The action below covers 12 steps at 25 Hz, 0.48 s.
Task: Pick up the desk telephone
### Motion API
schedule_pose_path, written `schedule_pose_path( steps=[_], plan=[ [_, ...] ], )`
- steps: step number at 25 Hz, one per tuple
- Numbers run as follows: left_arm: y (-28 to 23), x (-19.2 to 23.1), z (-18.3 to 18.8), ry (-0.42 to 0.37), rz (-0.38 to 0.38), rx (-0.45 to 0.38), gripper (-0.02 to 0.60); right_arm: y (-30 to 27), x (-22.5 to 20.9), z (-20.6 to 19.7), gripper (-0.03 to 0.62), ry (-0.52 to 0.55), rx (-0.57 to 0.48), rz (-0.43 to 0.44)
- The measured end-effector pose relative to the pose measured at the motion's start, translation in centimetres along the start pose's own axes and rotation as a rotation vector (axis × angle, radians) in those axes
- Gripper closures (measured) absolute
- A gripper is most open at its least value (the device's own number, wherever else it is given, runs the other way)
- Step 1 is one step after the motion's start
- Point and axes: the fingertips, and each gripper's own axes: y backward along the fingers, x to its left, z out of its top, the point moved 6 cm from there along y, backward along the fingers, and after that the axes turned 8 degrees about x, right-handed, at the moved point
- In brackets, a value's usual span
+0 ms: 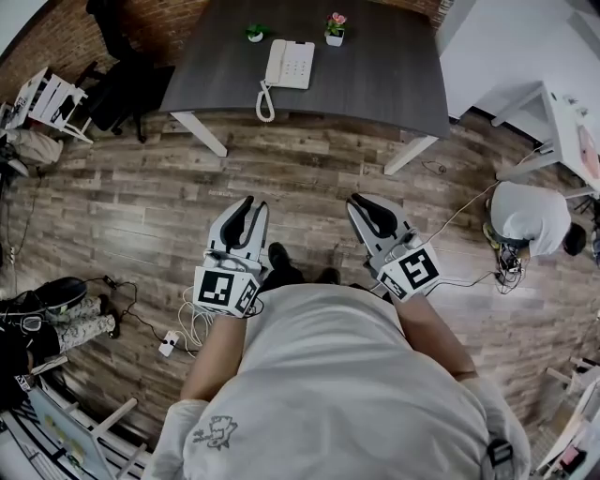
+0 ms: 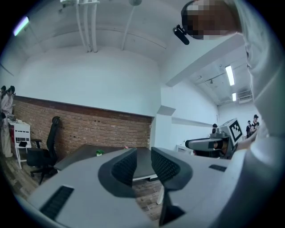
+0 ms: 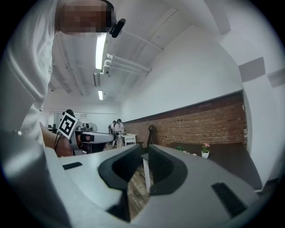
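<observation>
The white desk telephone (image 1: 289, 64) lies on the dark desk (image 1: 375, 84) at the far side of the room, its coiled cord hanging over the front edge. Both grippers are held level over the wooden floor, well short of the desk. My left gripper (image 1: 251, 204) (image 2: 143, 153) has a narrow gap between its jaws with nothing in it. My right gripper (image 1: 361, 202) (image 3: 144, 153) is slightly open too, also empty. The phone cannot be made out in either gripper view; the desk (image 2: 84, 156) shows ahead.
A small green plant (image 1: 255, 33) and a pink flower pot (image 1: 335, 28) stand behind the phone. A black office chair (image 1: 117, 66) is left of the desk, a white table (image 1: 562, 122) to the right. A person crouches (image 1: 530, 220) on the right; cables (image 1: 178, 337) lie left.
</observation>
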Motion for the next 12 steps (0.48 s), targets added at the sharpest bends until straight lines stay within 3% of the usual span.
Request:
schedule_pose_path(
  steps=[4, 12],
  plan=[
    [-1.2, 3.3, 0.1, 0.01, -0.027, 0.008, 0.376, -3.8, -0.1, 0.3, 0.422, -0.005, 0.026, -0.002],
    [-3.8, 11.5, 0.6, 0.039, -0.165, 0.059, 0.238, -12.3, 0.1, 1.7, 0.342, -0.011, 0.064, -0.068]
  ],
)
